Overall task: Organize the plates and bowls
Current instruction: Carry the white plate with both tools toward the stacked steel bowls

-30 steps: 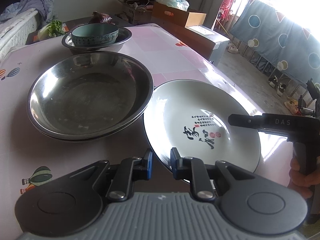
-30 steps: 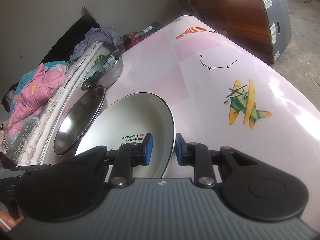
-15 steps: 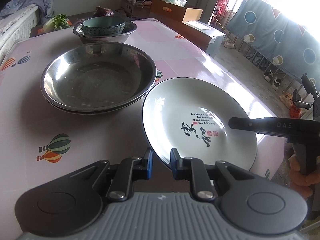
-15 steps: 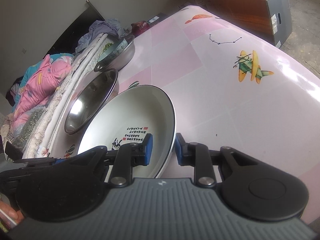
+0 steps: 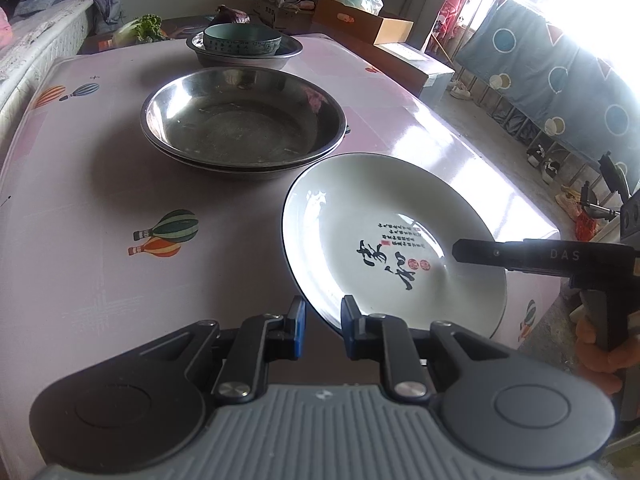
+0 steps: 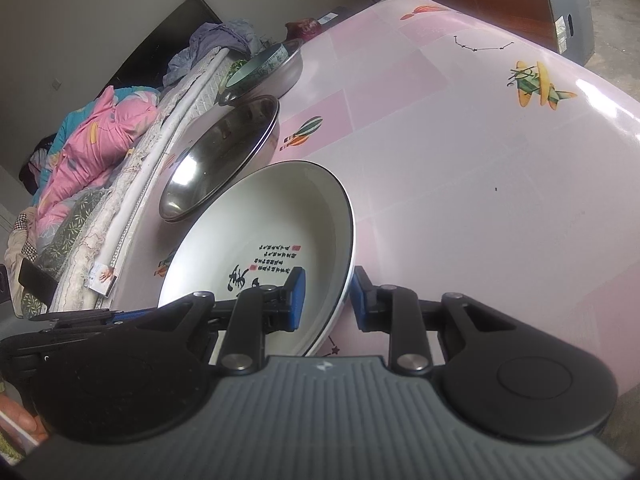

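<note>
I have the white plate (image 5: 384, 232) gripped from two sides and held clear of the pink table (image 5: 92, 184): my left gripper (image 5: 322, 330) is nearly closed on the near rim, and my right gripper (image 6: 329, 294) is pinched the same way on the opposite rim, one pad inside the plate and one under it. The plate hangs tilted, just beside the stacked steel basins (image 5: 244, 124); the teal bowl (image 5: 242, 40) sits in another steel basin (image 5: 288, 54) farther back. I judge this to be the carrying step, with the plate not yet set down. Next I need to move both hands together, keep the rim level between them, and choose a landing place before easing either grip
</note>
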A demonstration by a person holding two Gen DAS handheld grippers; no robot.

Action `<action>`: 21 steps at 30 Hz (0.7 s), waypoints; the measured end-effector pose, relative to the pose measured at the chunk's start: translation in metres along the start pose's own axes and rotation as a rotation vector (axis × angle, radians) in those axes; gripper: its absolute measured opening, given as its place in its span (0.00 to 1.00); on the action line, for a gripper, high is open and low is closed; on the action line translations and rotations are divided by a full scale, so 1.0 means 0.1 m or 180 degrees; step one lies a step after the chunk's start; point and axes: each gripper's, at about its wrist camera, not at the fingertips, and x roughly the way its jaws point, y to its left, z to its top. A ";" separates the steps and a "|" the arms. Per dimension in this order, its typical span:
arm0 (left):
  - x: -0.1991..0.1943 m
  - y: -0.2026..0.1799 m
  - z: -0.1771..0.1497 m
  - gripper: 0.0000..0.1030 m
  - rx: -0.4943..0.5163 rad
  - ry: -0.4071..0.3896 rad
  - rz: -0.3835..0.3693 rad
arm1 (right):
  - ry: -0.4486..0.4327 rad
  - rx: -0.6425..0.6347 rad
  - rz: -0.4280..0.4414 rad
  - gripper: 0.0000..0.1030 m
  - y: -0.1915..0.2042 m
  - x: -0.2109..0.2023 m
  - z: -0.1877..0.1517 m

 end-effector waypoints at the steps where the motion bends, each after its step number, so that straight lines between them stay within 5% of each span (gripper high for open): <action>1: -0.02 0.03 -0.01 0.19 -0.0014 -0.0004 0.0002 | 0.0013 -0.0007 0.0009 0.24 0.04 0.02 -0.01; 21: -0.30 0.26 -0.22 0.24 -0.0106 -0.0018 0.0180 | 0.0207 -0.0305 0.0167 0.24 0.50 0.37 0.05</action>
